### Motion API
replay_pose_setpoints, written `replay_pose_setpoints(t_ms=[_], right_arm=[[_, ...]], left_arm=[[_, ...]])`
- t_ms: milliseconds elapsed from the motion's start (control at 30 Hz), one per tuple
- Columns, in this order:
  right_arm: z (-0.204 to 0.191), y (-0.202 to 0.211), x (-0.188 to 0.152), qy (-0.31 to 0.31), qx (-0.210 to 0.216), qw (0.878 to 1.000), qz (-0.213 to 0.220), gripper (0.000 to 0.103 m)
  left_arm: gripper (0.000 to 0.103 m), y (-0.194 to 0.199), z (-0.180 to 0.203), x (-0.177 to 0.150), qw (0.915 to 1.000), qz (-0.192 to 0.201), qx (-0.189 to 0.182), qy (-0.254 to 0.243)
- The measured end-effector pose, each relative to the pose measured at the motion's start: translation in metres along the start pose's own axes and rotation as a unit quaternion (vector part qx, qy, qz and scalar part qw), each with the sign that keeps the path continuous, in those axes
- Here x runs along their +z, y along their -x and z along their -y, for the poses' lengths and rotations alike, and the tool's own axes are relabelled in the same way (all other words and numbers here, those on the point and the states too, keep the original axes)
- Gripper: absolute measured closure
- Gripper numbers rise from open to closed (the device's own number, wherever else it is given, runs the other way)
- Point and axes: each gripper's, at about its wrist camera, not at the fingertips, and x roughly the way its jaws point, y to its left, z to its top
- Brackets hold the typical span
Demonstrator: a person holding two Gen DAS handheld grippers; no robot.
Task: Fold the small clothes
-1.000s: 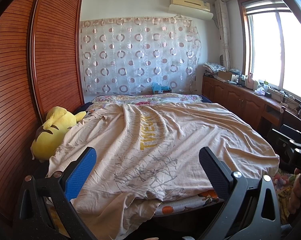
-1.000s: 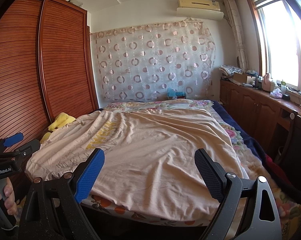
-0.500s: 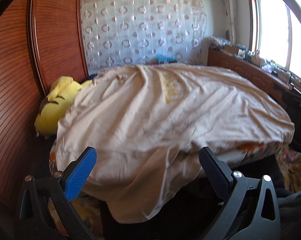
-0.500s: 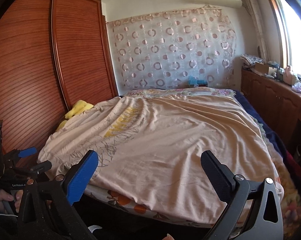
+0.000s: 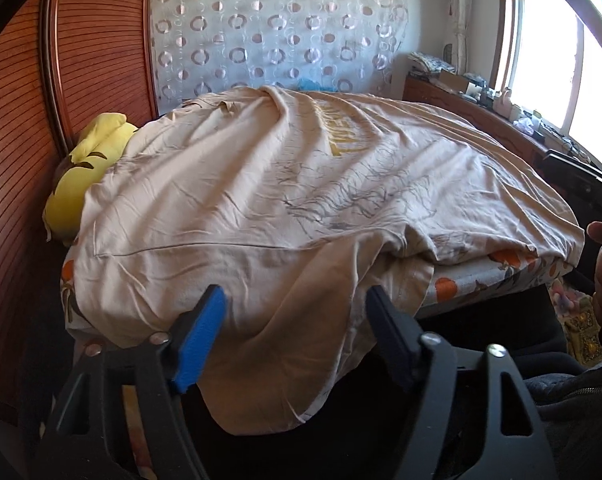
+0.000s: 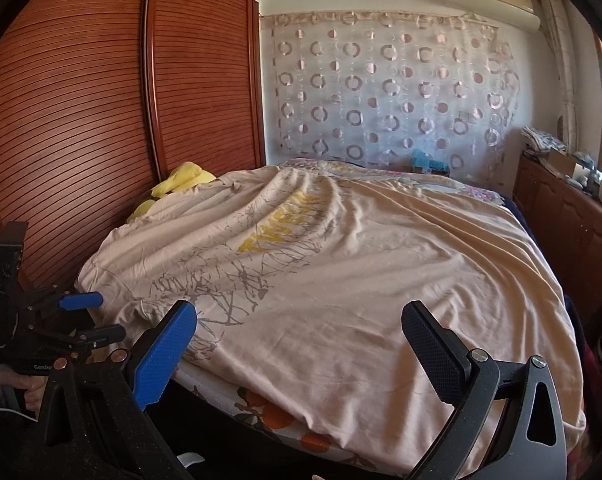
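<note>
Both jaws wide apart, holding nothing: left gripper reaches the shirt's dangling sleeve, right gripper hovers near its hem. Folding hasn't started, I'd say.

Ahead of me a beige printed T-shirt lies spread across the bed, its sleeve overhanging the near edge; a yellow plush toy sits left, against the wooden slatted wardrobe.

one shirt, one plush toy (yellow)
</note>
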Motion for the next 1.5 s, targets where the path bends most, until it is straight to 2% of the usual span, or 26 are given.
replay_pose_setpoints(t_ms=[33,67,100,167,267,433,600,733,833,900,933,967,1067,1133,1200,1300,1333,1367,1500], right_arm=[[0.0,0.0,-0.001,0.001,0.001,1.0,-0.002,0.001],[0.0,0.0,-0.002,0.002,0.002,1.0,-0.004,0.001],[0.001,-0.001,-0.002,0.002,0.003,1.0,-0.007,0.001],[0.001,-0.003,-0.002,0.002,0.007,1.0,-0.015,0.001],[-0.001,-0.007,0.0,0.007,0.013,1.0,-0.024,0.001],[-0.003,-0.011,0.002,0.012,0.02,0.999,-0.03,0.001],[-0.005,-0.022,0.006,0.011,0.035,0.999,-0.035,0.001],[-0.004,-0.025,0.012,0.006,0.046,0.998,-0.038,0.001],[-0.005,-0.027,0.011,0.01,0.045,0.998,-0.035,0.001],[-0.005,-0.028,0.009,0.006,0.047,0.998,-0.035,0.001],[-0.004,-0.03,0.009,0.003,0.047,0.998,-0.036,0.001],[-0.004,-0.03,0.008,0.002,0.047,0.998,-0.037,0.001],[-0.004,-0.03,0.008,0.004,0.044,0.998,-0.036,0.001],[-0.004,-0.03,0.008,0.003,0.042,0.998,-0.035,0.001],[-0.004,-0.031,0.008,0.0,0.042,0.998,-0.036,0.001],[-0.004,-0.032,0.007,-0.003,0.043,0.998,-0.037,0.001],[-0.004,-0.033,0.006,-0.003,0.044,0.998,-0.038,0.001],[-0.004,-0.033,0.006,-0.002,0.045,0.998,-0.04,0.001],[-0.005,-0.033,0.005,0.004,0.048,0.998,-0.043,0.001]], left_arm=[[0.043,-0.001,0.0,0.001,1.0,0.0,-0.002,-0.002],[0.055,-0.001,0.001,0.001,1.0,0.002,-0.004,-0.005],[0.062,-0.001,0.001,0.002,0.9999,0.002,-0.008,-0.008],[0.085,-0.001,0.002,0.004,0.9998,0.0,-0.016,-0.015],[0.095,0.002,0.002,0.011,0.9991,0.003,-0.032,-0.026],[0.097,0.017,0.002,0.042,0.9976,0.032,-0.054,-0.028],[0.097,0.017,0.005,0.083,0.995,0.069,-0.054,-0.048],[0.097,0.008,0.0,0.097,0.9952,0.058,-0.066,-0.043],[0.097,0.012,0.0,0.086,0.9961,0.047,-0.04,-0.063],[0.097,0.012,-0.004,0.078,0.9971,0.032,-0.036,-0.059],[0.086,0.009,-0.008,0.071,0.9977,0.01,-0.036,-0.056],[0.062,0.006,-0.01,0.066,0.9979,-0.006,-0.036,-0.054],[0.041,0.007,-0.015,0.049,0.9975,-0.023,-0.042,-0.051],[0.038,0.009,-0.017,0.039,0.9968,-0.036,-0.05,-0.051],[0.038,0.011,-0.017,0.032,0.9969,-0.039,-0.049,-0.047],[0.038,0.012,-0.015,0.022,0.9958,-0.045,-0.07,-0.038],[0.042,0.011,-0.012,0.019,0.9948,-0.048,-0.08,-0.041],[0.053,0.008,-0.009,0.019,0.9941,-0.052,-0.084,-0.046],[0.076,-0.005,0.003,0.013,0.9922,-0.063,-0.08,-0.071]])
